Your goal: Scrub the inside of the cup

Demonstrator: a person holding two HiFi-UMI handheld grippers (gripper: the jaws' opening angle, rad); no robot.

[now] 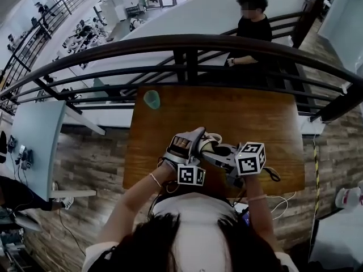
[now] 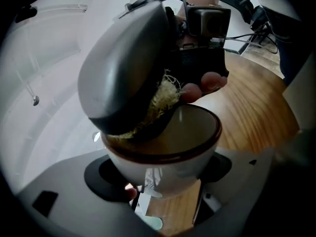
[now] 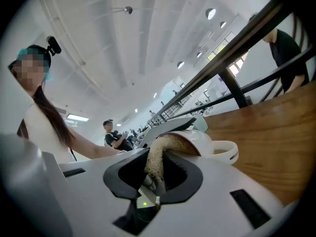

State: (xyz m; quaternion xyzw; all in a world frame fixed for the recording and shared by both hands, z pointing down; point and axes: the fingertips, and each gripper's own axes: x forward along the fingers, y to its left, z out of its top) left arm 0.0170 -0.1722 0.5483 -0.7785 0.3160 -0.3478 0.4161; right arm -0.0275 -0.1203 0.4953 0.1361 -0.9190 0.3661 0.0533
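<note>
- Left gripper [image 2: 160, 172]: jaws clamped on the outer wall of the white ceramic cup with a brown rim [image 2: 180, 174]. The cup's mouth opens up and away from these jaws.
- Right gripper [image 3: 154, 177]: jaws narrow, pinching the tan fibrous scrub pad [image 3: 159, 154].
- The pad projects straight ahead of the right jaws, over the rim and into the cup. Its long axis follows the jaws' line.
- Judgement: the right gripper does the scrubbing, so aim that axis down the opening.
- Beyond both: brown wooden tabletop [image 2: 252, 107].

One cup [image 2: 163, 169] is counted. One fibrous scrubbing pad [image 3: 159, 154] is counted. Two grippers are counted: one left gripper [image 2: 160, 184] and one right gripper [image 3: 157, 174]. One wooden table [image 1: 255, 118] is counted, with one small teal object [image 1: 152, 99] recorded on it. One railing [image 1: 170, 41] and one seated person [image 1: 252, 24] are counted.
</note>
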